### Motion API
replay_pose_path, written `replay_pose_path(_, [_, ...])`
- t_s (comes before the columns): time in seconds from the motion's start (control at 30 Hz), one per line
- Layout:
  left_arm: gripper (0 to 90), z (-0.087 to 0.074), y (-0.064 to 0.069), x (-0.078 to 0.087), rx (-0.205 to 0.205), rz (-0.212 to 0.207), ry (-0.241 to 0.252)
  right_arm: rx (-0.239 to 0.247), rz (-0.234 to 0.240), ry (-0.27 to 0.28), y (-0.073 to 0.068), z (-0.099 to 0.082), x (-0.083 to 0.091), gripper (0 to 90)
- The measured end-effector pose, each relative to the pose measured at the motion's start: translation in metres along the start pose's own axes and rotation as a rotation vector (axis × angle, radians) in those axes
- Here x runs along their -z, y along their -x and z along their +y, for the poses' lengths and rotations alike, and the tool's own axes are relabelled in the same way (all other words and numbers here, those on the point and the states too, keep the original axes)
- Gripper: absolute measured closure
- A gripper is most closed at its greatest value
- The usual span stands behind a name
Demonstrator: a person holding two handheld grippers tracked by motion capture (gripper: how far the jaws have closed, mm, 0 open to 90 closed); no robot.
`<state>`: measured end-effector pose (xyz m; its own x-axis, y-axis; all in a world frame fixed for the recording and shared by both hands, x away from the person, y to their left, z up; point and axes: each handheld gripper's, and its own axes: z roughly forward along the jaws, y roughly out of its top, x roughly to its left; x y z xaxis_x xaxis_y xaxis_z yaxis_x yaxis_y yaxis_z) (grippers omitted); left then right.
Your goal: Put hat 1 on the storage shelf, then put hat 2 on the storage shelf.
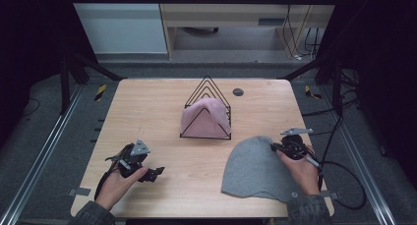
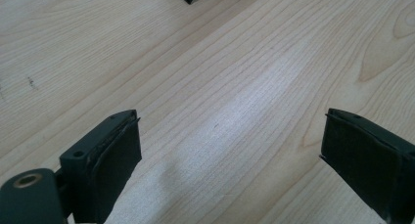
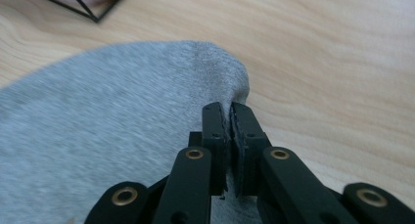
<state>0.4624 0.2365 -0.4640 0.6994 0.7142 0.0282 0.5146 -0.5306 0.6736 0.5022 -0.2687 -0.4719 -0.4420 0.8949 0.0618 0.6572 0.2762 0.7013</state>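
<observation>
Near the front right corner of the worktop (image 1: 147, 112) lies a grey beanie (image 1: 253, 168), flat on the wood. The right gripper (image 3: 230, 109) has its fingers clenched on the beanie's edge on the side toward the right edge. Toward the front left corner, the left gripper (image 1: 155, 173) rests with fingers released, bare wood between them. Farther back, near the middle, a black wire rack (image 1: 206, 90) holds a pink hat (image 1: 204, 118).

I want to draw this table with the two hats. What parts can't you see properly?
- Pink hat: in the high view, the wire rack crosses it; its back is hidden.
- Grey hat: its right edge lies under the right gripper and hand.
- Small dark round thing: too small to tell.
</observation>
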Motion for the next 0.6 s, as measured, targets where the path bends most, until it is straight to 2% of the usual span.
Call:
replay_pose_path(0.2, [6.9, 0.000, 0.000, 0.000, -0.002, -0.011, 0.000, 0.058, 0.075, 0.103, -0.024, 0.017, 0.020, 86.2])
replay_pose_path(0.43, [6.9, 0.001, 0.003, 0.000, -0.012, -0.044, 0.018, 0.224, 0.176, 0.208, -0.072, 0.048, 0.047, 86.2])
replay_pose_path(0.6, [7.1, 0.002, 0.006, 0.001, -0.008, -0.105, 0.043, 0.317, 0.236, 0.254, -0.106, 0.068, 0.063, 86.2])
